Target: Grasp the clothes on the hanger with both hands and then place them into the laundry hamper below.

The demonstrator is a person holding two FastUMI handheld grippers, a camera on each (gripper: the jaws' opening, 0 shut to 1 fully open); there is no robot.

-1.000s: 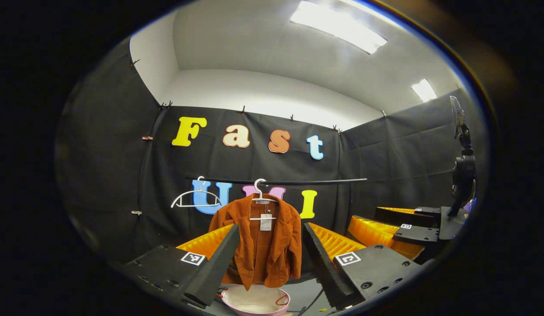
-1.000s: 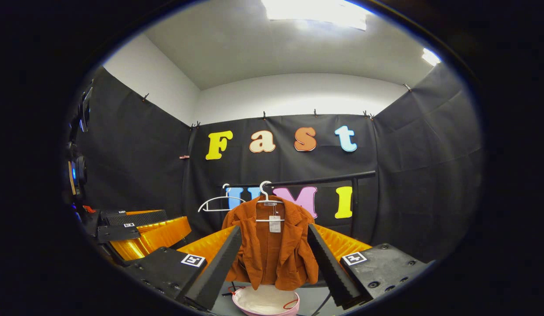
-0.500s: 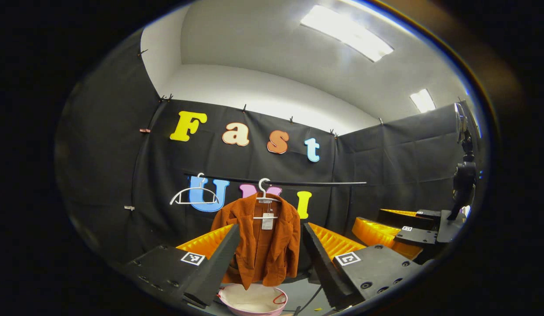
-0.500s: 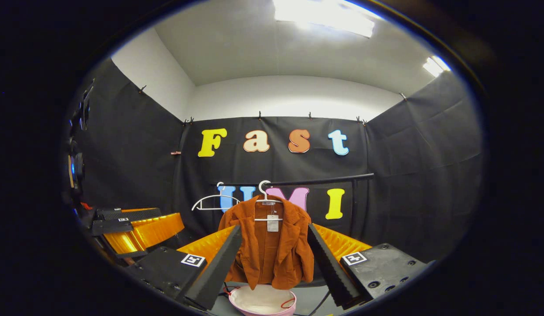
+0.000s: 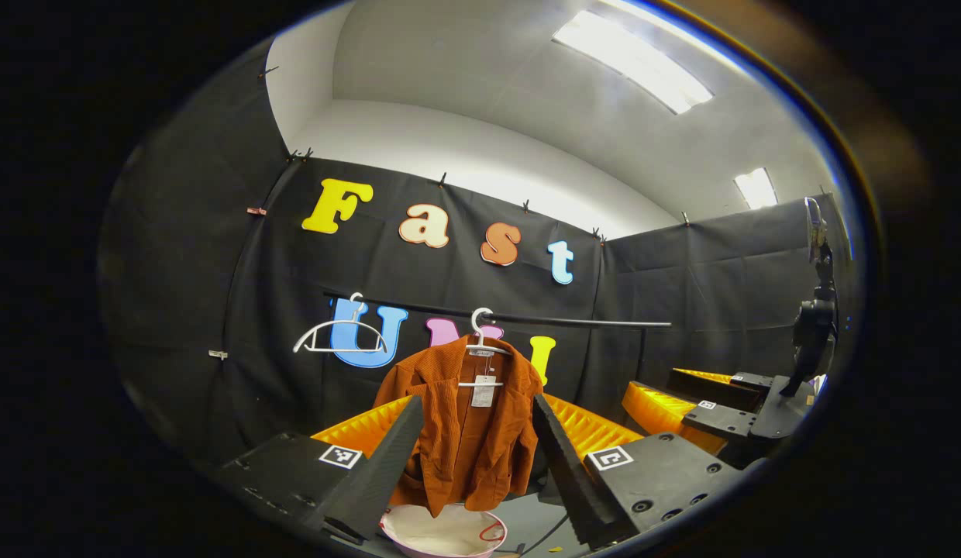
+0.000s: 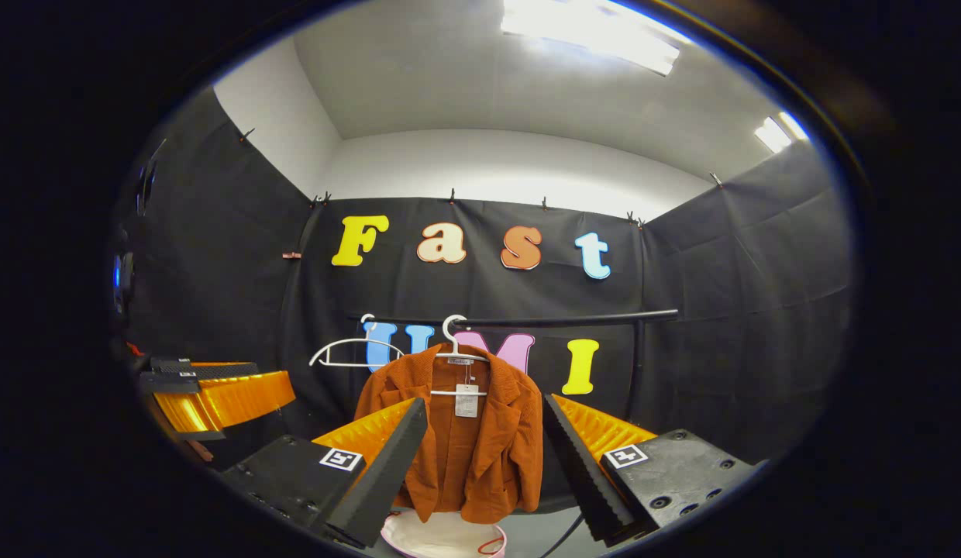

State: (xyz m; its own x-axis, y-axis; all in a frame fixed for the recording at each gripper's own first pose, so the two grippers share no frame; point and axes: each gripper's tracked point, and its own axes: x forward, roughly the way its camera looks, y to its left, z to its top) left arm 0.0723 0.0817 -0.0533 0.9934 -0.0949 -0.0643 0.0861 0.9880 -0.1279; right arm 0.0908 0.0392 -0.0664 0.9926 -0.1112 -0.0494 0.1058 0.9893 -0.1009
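A: What is seen from left to right?
B: An empty hanger (image 6: 349, 353) is hung on the rail (image 6: 558, 318), then the jacket (image 6: 461, 434) above the hamper (image 6: 442, 536).
A: And the claws?
B: The left gripper (image 5: 474, 465) and right gripper (image 6: 480, 465) are held released, apart from the jacket.

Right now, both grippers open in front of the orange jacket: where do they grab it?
Take the orange jacket at its two shoulders, left gripper on one, right gripper on the other, coming from the front. It hangs open-fronted on the white hanger; lifting there should free it to drop into the hamper below.
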